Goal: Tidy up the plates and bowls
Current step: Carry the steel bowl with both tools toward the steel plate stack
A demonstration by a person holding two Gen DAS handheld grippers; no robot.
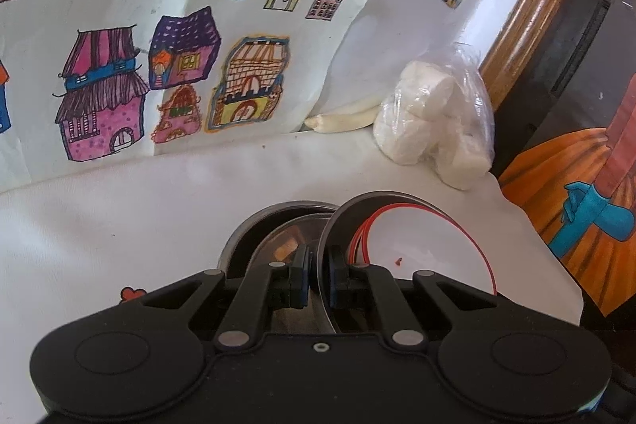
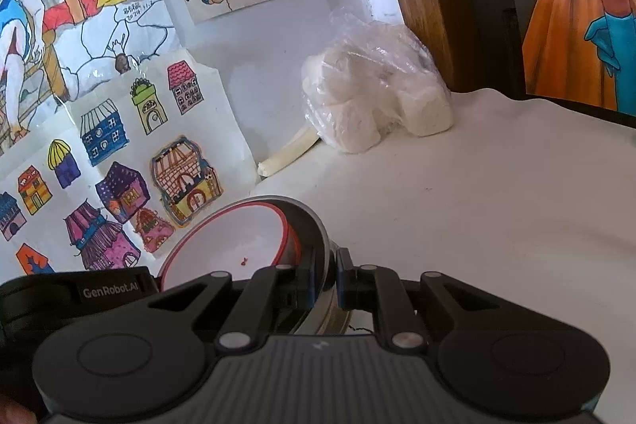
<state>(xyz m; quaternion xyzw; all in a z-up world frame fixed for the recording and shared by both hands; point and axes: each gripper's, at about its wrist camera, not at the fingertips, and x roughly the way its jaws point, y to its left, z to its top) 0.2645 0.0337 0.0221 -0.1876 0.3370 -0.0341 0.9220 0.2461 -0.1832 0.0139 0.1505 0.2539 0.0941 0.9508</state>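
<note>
While both devices are clamping the same load, the left black two-finger gripper (image 1: 318, 279) is pinching the near rim of a grey metal bowl (image 1: 338, 221) at lower centre of the left wrist view. The right black two-finger gripper (image 2: 326, 277) is clenching the opposite rim of that bowl at lower centre of its own view. A white dish with a red rim (image 1: 429, 245) is sitting nested inside the bowl and tilting with it. A second dark round vessel with a shiny inner dish (image 1: 278, 229) is lying just behind the bowl in the left view; whether the two are touching is hard to judge there.

The stack is hanging above the white tabletop (image 1: 159, 217), near the bag of white lumps (image 1: 433, 126) at centre right and the coloured house drawings (image 1: 171, 74) at upper left.

Judgement: the step in hand is carrying or setting down the nested pair. To do it well, both grips should be keeping equal pressure, levelling the bowl so the white dish is not sliding out, and lowering together onto bare tabletop clear of the bag.
</note>
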